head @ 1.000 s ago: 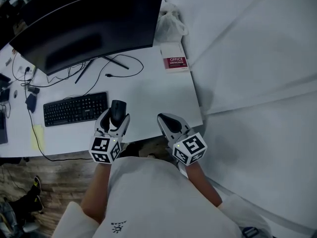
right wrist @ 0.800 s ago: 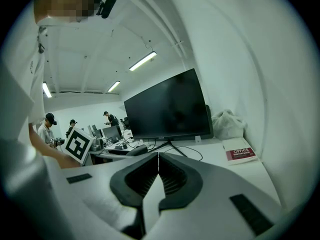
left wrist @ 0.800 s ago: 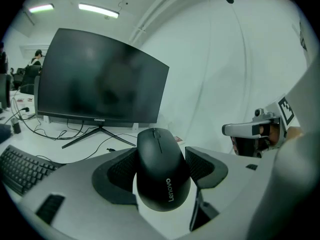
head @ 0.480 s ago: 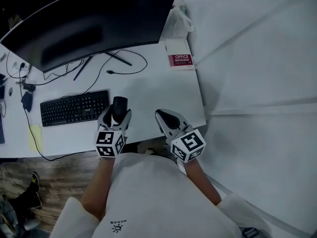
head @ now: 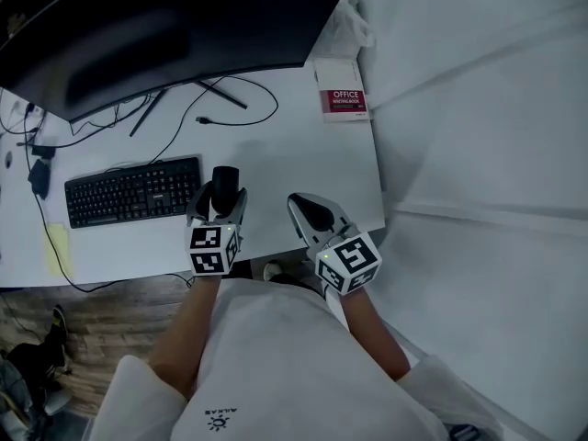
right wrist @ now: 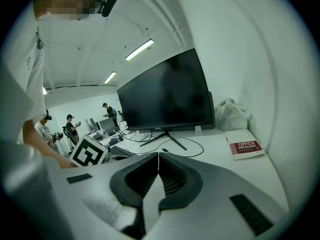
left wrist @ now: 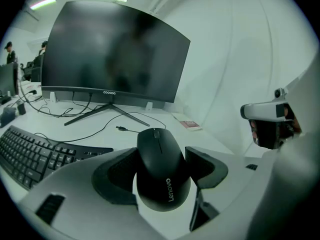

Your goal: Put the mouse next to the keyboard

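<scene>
A person in a white shirt (head: 266,356) stands at the near edge of a white tabletop (head: 294,154), a gripper in each hand; the left gripper (head: 219,202) is clamped on a black mouse (left wrist: 161,169), pads pressed to its sides; the right gripper (head: 306,209) hangs beside it with jaws together and nothing in them. The mouse sits just past the right end of the black keyboard (head: 129,191), so the carry looks nearly done; next it likely needs setting flat on the tabletop and the jaws opened. Only the left gripper view shows the grip on the mouse; only the head view shows its place beside the keyboard. Beyond lie a loose cable (head: 230,118), a dark monitor (head: 165,26) and a red-and-white book (head: 345,101).
</scene>
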Action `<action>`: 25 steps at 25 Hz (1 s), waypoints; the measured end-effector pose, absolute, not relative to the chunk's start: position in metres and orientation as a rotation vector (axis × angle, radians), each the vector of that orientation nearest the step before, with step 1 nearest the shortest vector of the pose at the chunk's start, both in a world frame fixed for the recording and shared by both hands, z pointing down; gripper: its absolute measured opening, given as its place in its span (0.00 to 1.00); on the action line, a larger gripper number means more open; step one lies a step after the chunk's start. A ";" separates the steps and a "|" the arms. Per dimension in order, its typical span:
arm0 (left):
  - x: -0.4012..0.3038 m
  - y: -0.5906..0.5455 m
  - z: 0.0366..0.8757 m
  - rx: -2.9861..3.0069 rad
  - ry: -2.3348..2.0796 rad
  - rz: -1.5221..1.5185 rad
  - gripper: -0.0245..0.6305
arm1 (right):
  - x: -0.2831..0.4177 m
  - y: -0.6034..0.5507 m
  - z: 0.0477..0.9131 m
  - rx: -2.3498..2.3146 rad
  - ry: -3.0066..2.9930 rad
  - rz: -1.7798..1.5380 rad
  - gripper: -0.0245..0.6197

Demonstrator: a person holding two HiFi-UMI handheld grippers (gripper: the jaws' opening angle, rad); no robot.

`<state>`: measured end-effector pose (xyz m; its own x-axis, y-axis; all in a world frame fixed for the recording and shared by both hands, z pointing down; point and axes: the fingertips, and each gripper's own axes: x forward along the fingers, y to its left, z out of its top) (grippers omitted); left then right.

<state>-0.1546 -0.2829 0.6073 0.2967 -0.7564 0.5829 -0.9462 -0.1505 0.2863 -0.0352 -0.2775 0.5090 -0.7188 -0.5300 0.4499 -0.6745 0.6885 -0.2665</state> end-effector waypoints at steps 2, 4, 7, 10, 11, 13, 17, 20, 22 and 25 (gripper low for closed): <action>-0.157 -0.286 0.614 1.943 -1.518 0.405 0.51 | -0.037 -0.279 0.513 0.939 -2.555 0.606 0.07; -0.159 -0.289 0.620 1.928 -1.523 0.408 0.51 | -0.038 -0.280 0.517 0.931 -2.546 0.613 0.07; -0.162 -0.292 0.628 1.907 -1.531 0.415 0.51 | -0.038 -0.281 0.522 0.922 -2.537 0.621 0.07; -0.164 -0.294 0.636 1.887 -1.540 0.423 0.51 | -0.040 -0.283 0.527 0.912 -2.531 0.628 0.07; -0.165 -0.294 0.638 1.881 -1.541 0.427 0.51 | -0.041 -0.283 0.528 0.909 -2.530 0.630 0.07; -0.164 -0.293 0.642 1.873 -1.540 0.432 0.51 | -0.043 -0.282 0.530 0.903 -2.530 0.632 0.07; -0.162 -0.292 0.650 1.858 -1.539 0.446 0.51 | -0.043 -0.280 0.534 0.897 -2.522 0.642 0.07; -0.162 -0.291 0.655 1.852 -1.538 0.457 0.51 | -0.042 -0.278 0.537 0.899 -2.516 0.647 0.07; -0.161 -0.291 0.658 1.850 -1.538 0.464 0.51 | -0.041 -0.277 0.539 0.903 -2.513 0.649 0.07; -0.160 -0.291 0.663 1.841 -1.542 0.470 0.51 | -0.041 -0.274 0.541 0.904 -2.506 0.655 0.07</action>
<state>-0.1604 -0.2911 0.6626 0.2328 -0.7152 0.6590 -0.9612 -0.0663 0.2676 -0.0409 -0.2742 0.5410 -0.7132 -0.4856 0.5055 -0.6709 0.6819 -0.2915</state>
